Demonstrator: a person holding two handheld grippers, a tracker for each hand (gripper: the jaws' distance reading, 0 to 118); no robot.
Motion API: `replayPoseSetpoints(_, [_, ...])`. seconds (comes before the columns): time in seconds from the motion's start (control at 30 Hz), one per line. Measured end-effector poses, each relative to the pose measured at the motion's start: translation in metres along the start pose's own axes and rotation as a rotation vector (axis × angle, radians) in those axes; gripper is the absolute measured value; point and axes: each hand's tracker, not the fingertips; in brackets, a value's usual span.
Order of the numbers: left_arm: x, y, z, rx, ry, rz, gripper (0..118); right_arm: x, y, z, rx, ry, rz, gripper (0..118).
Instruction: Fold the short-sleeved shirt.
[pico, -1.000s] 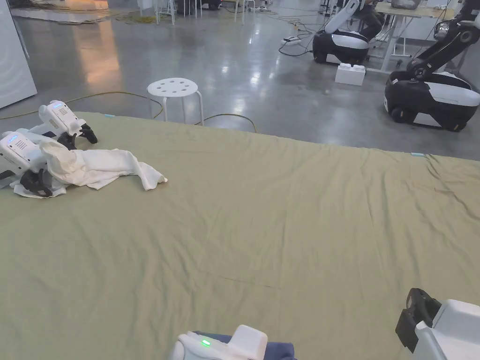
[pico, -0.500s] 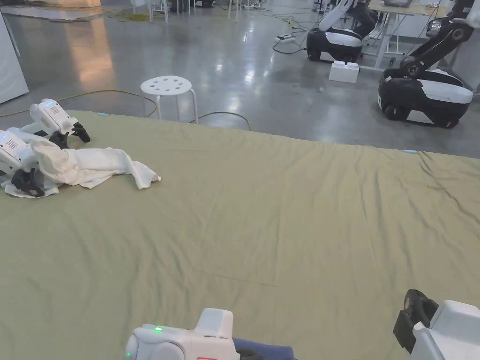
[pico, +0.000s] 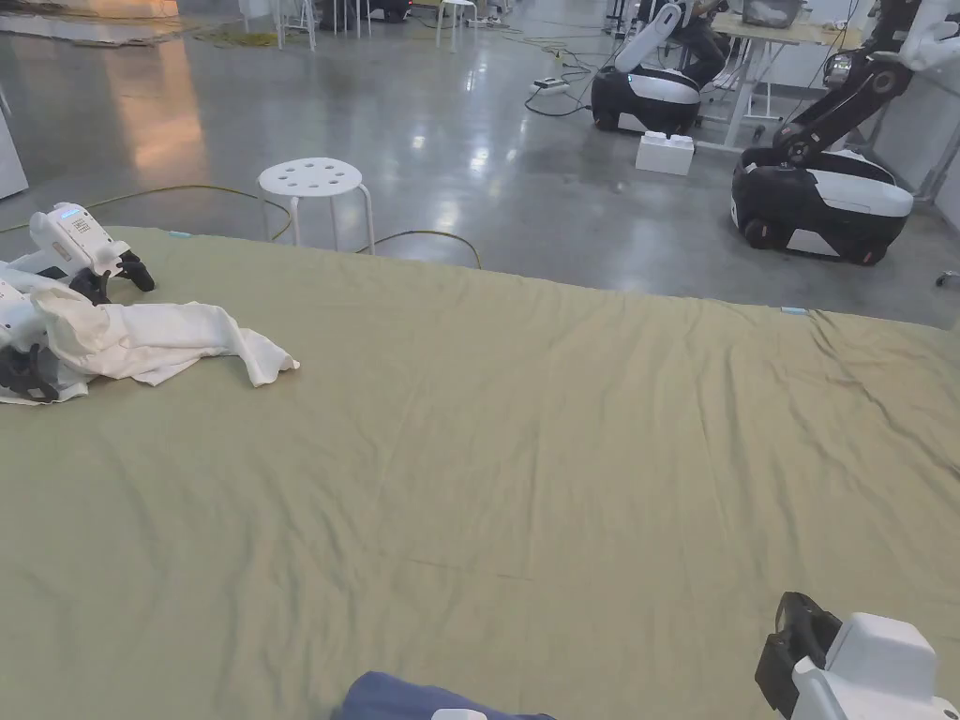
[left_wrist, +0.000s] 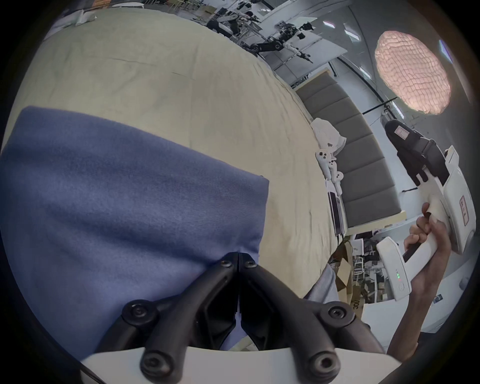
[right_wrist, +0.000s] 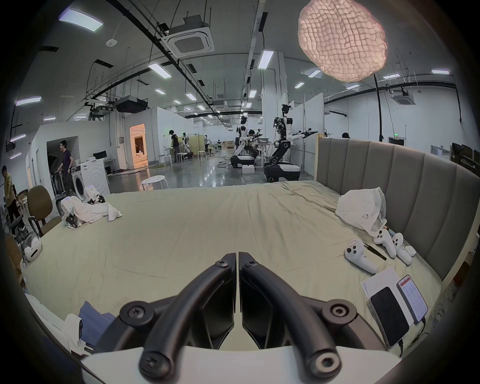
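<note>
Left tongs (left_wrist: 238, 256) clamped on blue shirt (left_wrist: 124, 207), dropped lower; right tongs (right_wrist: 237, 256) closed, empty

The left gripper (left_wrist: 238, 256), seen at the head view's bottom edge a second ago over the blue shirt (pico: 412, 698), is gone from there; its jaws pinch the shirt's edge above the green sheet (pico: 525, 450).

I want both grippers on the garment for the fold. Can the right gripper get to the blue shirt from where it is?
Probably yes. The right gripper is shut on nothing above bare olive bedsheet, and the blue shirt lies close beside it, nothing between. The left gripper already pinches its edge.
</note>
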Motion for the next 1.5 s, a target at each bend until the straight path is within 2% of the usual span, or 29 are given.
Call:
replayPoseSetpoints(0.13, [0.012,0.011,0.029,0.031,0.004,-0.082,2,-0.001,0.003,0.001,0.021,0.000,0.001,0])
replayPoseSetpoints(0.27, [0.025,0.038,0.077,0.206,0.011,-0.152,2,-0.006,0.011,0.001,0.058,0.000,-0.001,0])
replayPoseSetpoints(0.43, [0.044,0.064,0.132,0.550,0.289,-0.354,2,-0.020,0.025,0.000,0.115,0.004,0.012,0])
replayPoseSetpoints(0.63, [0.048,0.070,0.176,0.929,0.514,-0.414,2,-0.037,0.037,0.005,0.186,0.001,0.021,0])
replayPoseSetpoints(0.8, [0.043,0.064,0.194,1.102,0.669,-0.447,2,-0.045,0.044,0.013,0.262,-0.016,0.028,0])
replayPoseSetpoints(0.97, [0.034,0.063,0.207,1.132,0.741,-0.450,2,-0.047,0.054,0.016,0.309,-0.036,0.074,0])
replayPoseSetpoints(1.1, [0.022,0.058,0.216,1.113,0.732,-0.419,2,-0.049,0.045,0.024,0.288,-0.029,0.083,0])
replayPoseSetpoints(1.2, [0.009,0.048,0.217,1.080,0.725,-0.406,2,-0.061,0.019,0.033,0.174,0.049,0.058,0])
replayPoseSetpoints(1.33, [-0.011,0.029,0.214,1.006,0.717,-0.378,2,-0.095,-0.033,0.041,0.013,0.187,0.109,0])
replayPoseSetpoints(1.4, [-0.022,0.020,0.212,0.969,0.714,-0.340,2,-0.116,-0.059,0.038,-0.044,0.226,0.143,0])
replayPoseSetpoints(1.5, [-0.038,0.007,0.209,0.914,0.691,-0.273,2,-0.135,-0.091,0.027,-0.146,0.265,0.117,0])
